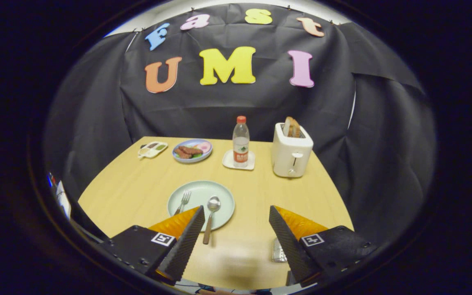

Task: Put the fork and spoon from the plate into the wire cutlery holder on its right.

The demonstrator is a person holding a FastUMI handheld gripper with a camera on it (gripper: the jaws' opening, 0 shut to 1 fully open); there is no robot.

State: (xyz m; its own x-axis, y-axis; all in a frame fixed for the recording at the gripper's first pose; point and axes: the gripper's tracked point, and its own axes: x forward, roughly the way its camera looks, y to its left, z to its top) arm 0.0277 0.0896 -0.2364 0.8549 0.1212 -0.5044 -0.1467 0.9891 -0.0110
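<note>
Wooden-handled metal spoon point(210, 217) and silver fork point(183, 201) side by side on pale green round plate point(223, 196), heads pointing away, handles toward wide-open empty tongs point(236, 213)

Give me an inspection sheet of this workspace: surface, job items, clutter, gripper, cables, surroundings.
Surface: light wooden table, with a faint shadow near the fingers.
Job's things: fork and spoon lie side by side on the pale green plate, the spoon handle overhanging the near rim. Wire cutlery holder is mostly hidden behind the right finger.
Clutter: water bottle on a white coaster, white toaster with bread in its slots, blue plate of food, small white tray.
Gripper: gripper open, holding nothing; the left finger overlaps the plate's near edge.
Cables: nothing seen.
Surroundings: black cloth wall behind and beside the table.
</note>
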